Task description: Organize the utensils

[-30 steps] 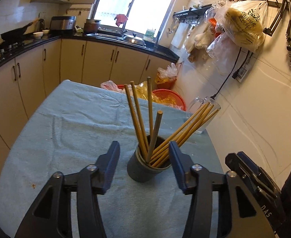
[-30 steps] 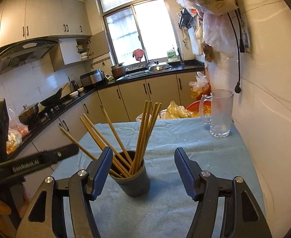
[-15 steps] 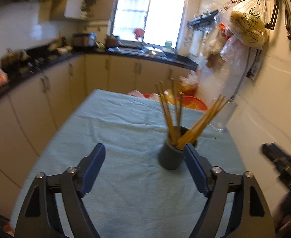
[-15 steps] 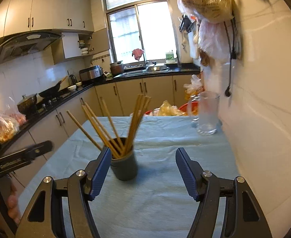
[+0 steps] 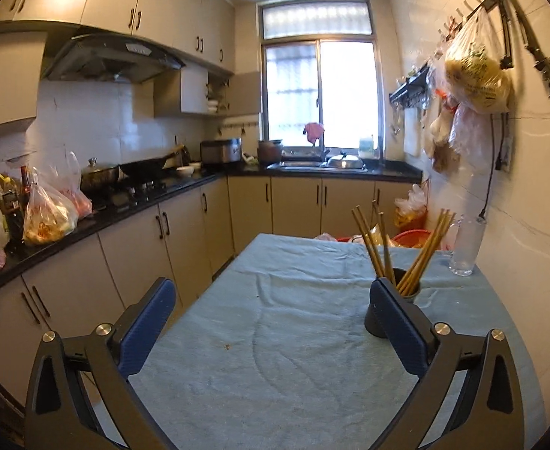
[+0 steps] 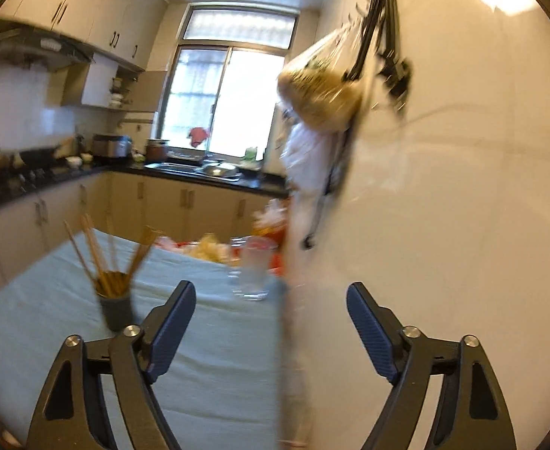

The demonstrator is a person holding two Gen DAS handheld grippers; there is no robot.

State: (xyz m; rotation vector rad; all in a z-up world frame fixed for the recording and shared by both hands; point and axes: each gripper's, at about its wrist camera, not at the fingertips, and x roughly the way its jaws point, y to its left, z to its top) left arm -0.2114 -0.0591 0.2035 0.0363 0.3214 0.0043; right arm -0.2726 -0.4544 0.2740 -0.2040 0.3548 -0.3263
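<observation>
The chopsticks (image 5: 406,251) stand splayed in the grey holder (image 5: 387,311) at right of centre in the left view, on the blue cloth (image 5: 293,356). Both the left gripper (image 5: 271,322) and right gripper (image 6: 267,328) are spread wide and hold nothing. Any regrasp should probably approach the holder squarely and slowly.

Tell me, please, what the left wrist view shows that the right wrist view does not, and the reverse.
Only the left wrist view shows the left gripper, open, its right finger in front of the holder. Only the right wrist view shows the right gripper, open, pointing partly at the white wall. Both show the chopsticks in the dark holder, the glass mug and the blue cloth.
</observation>
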